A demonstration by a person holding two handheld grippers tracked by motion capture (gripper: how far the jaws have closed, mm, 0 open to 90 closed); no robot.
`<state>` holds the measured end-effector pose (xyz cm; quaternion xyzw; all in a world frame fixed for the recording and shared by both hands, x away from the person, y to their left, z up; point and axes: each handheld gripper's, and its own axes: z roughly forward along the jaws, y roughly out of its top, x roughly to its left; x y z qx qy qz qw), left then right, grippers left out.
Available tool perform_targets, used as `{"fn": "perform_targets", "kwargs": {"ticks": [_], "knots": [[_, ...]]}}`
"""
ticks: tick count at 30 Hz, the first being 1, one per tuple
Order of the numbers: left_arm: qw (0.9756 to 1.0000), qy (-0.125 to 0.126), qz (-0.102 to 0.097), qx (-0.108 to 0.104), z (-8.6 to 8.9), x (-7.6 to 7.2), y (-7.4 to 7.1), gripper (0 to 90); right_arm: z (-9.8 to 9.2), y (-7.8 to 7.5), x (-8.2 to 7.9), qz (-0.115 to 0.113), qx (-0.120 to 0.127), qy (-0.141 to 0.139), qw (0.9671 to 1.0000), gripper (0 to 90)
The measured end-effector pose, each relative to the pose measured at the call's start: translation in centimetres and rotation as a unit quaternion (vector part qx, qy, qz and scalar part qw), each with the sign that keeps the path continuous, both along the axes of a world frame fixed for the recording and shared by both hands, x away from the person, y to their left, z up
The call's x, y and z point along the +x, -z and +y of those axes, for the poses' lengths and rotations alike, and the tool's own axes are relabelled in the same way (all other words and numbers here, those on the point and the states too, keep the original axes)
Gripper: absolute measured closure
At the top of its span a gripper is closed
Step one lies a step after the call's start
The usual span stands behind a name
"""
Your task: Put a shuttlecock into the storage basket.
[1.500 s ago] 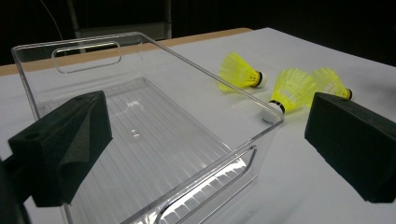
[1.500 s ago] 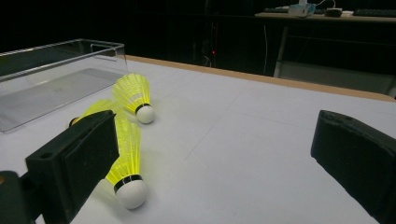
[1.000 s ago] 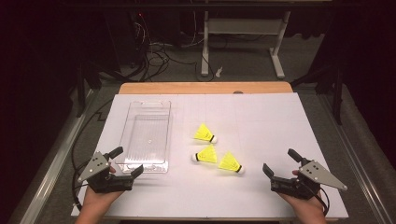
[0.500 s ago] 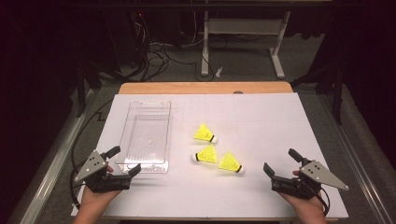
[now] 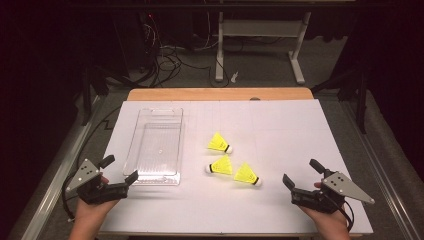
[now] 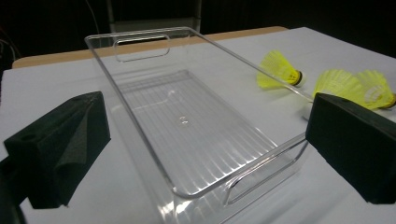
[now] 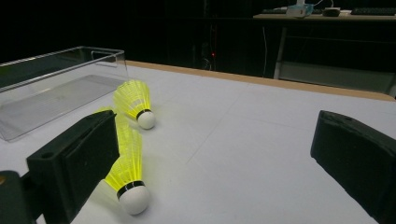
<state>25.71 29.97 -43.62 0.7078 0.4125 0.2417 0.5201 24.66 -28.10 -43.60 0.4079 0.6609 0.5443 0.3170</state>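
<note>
Here, left gripper (image 5: 120, 170): jaws wide apart, holding nothing, just before the near end of the clear tray (image 5: 142, 150).
Right gripper (image 5: 303, 173): jaws also wide, empty, near the table's (image 5: 280, 120) front right.
Shuttlecocks: three yellow shuttlecocks (image 5: 222, 165) lie on the white table, right of the tray, between both grippers.

Three shuttlecocks (image 5: 221, 143) (image 5: 220, 166) (image 5: 246, 174) are lying mid-desk (image 5: 280, 130), right of the clear tray (image 5: 157, 145). One is sitting behind the other two.
</note>
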Motion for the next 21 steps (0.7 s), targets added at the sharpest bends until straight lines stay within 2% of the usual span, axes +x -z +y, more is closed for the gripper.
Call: {"fn": "perform_targets", "kwargs": {"ticks": [4,10,12,14,21], "knots": [[0.9999,-0.005,-0.001,0.012,0.2,-0.3,0.0,0.7,0.0,0.0,0.0,0.000,0.000,0.001,1.0000,1.7],[1.0000,-0.008,0.004,0.000,0.6,-0.3,0.0,0.3,0.1,0.2,0.1,0.005,0.000,0.000,1.0000,1.7],[0.9999,-0.008,0.011,-0.006,0.8,-0.2,0.1,0.3,0.1,0.3,0.2,0.006,0.000,-0.001,1.0000,1.6],[0.9997,-0.017,0.019,-0.004,0.9,-0.1,0.2,0.2,0.0,0.3,0.2,0.007,0.001,0.000,1.0000,1.7],[0.9991,-0.020,0.038,0.000,1.2,-0.1,0.3,0.3,0.1,0.4,0.3,0.007,-0.003,0.003,1.0000,1.4]]}}
